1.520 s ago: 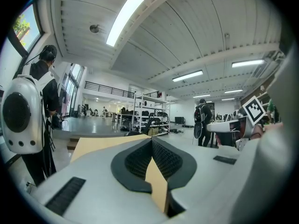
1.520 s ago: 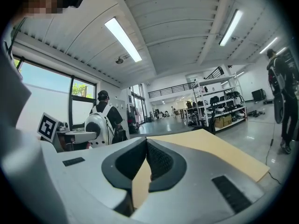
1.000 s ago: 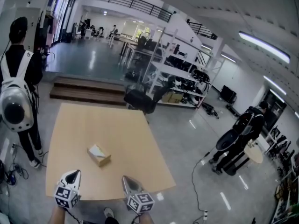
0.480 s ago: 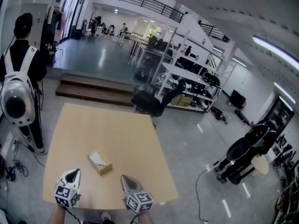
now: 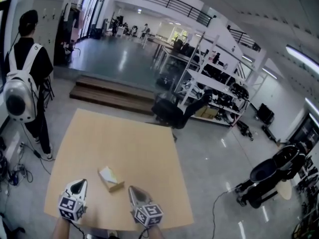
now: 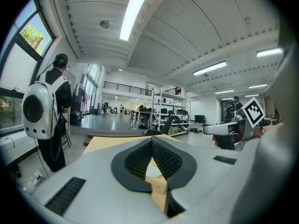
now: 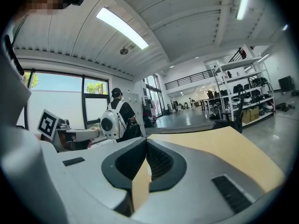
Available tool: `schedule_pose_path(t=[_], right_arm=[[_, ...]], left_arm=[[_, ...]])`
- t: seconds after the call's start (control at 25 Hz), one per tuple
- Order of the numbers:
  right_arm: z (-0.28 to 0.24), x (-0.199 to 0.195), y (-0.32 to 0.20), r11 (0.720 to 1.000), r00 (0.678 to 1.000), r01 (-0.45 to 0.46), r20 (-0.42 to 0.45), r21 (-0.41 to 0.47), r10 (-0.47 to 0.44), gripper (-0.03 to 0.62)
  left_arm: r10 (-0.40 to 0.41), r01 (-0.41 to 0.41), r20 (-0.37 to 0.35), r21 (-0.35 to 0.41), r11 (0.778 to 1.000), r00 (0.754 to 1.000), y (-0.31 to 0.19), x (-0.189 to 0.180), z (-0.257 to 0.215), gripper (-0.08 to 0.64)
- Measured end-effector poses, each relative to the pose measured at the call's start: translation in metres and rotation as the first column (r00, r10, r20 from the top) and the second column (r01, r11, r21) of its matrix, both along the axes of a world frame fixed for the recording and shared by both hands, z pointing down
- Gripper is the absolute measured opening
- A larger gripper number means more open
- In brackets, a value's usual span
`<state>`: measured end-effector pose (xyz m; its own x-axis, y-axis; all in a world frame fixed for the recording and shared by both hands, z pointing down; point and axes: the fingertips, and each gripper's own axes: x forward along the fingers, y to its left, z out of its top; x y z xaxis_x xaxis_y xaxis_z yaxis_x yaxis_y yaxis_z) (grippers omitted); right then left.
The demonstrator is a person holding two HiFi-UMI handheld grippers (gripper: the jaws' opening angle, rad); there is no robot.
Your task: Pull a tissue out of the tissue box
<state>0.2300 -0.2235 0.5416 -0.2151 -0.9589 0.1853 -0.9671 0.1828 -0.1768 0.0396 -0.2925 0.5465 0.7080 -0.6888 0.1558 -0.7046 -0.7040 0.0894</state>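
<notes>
The tan tissue box (image 5: 110,178), with white tissue showing at its top, lies on the light wooden table (image 5: 124,138) near the front edge. My left gripper (image 5: 79,182) hovers over the table's front left, short of the box and to its left, with its jaws shut and empty. My right gripper (image 5: 132,188) is just to the box's right and nearer to me, also shut on nothing. In the left gripper view the pads (image 6: 161,155) meet at the tips, and the right gripper (image 6: 224,129) shows to the side. In the right gripper view the pads (image 7: 156,160) are closed over the table (image 7: 224,148).
A person with a white domed backpack (image 5: 20,96) stands by the table's left side. Beyond the table are a black chair (image 5: 172,112), low steps (image 5: 112,93) and metal shelves (image 5: 219,91). A dark bent figure (image 5: 266,178) and a floor cable (image 5: 219,203) are at the right.
The table and tissue box have come closer to me in the head view, and the box now lies nearly between the two grippers. Both grippers stay shut.
</notes>
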Motion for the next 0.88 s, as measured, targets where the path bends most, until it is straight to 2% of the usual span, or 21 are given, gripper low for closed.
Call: schedule_pose_path(t=[0.36,0.88], right_arm=[[0.009,0.001,-0.042,0.996,0.996,0.083,-0.005,-0.032,-0.084,0.011],[0.050,0.000,-0.074,0.983,0.989,0.149,0.000,-0.110,-0.150,0.011]], left_arm=[[-0.080,0.081,0.009,-0.022,0.997,0.997,-0.026,0.000,0.003,0.008],[-0.146,0.150,0.046,-0.109,0.983,0.988,-0.039,-0.004,0.049,0.008]])
